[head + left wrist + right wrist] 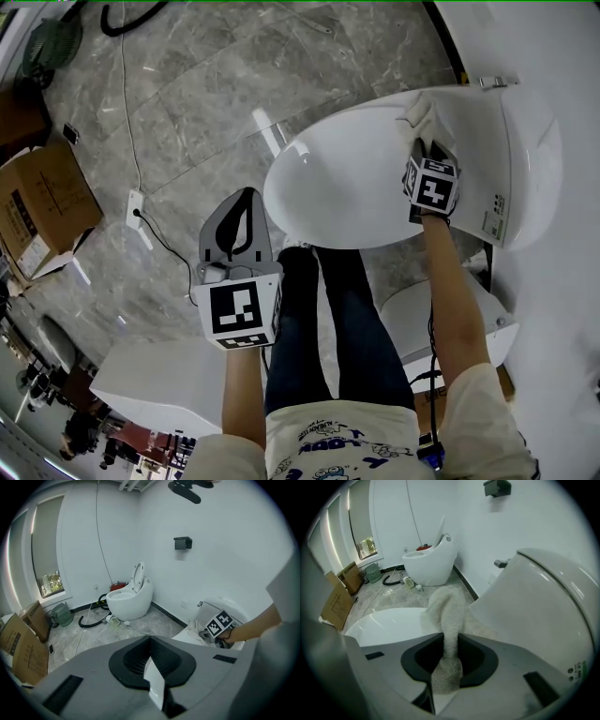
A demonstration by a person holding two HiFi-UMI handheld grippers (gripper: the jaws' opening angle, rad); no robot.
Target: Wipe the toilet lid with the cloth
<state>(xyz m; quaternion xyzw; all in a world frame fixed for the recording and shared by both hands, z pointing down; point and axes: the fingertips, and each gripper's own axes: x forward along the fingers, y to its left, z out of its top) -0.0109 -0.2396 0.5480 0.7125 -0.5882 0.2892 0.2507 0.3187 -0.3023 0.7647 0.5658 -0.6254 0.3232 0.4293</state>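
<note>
right tool (450, 641) pinches one cloth (444, 606) against the toilet lid (347, 183); left tool (150, 641) is closed on nothing, over the floor (187, 94). a second toilet (129, 598) stands open.

Grey left tongs (246, 199) with black inner pads (133, 660) and a cube (236, 309) of black-and-white square markers; right tongs (422, 141) alike. White T-shirt (342, 441) with blue print, dark blue jeans (328, 319).

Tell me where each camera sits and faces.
Head view: on the person's head, steeply down at the toilet lid; left gripper, right gripper, forearms, legs show.
Left gripper view: behind its shut jaws, facing a second toilet; right forearm shows.
Right gripper view: behind jaws clamping the cloth, facing the toilet lid.
Both gripper views share the second toilet.
</note>
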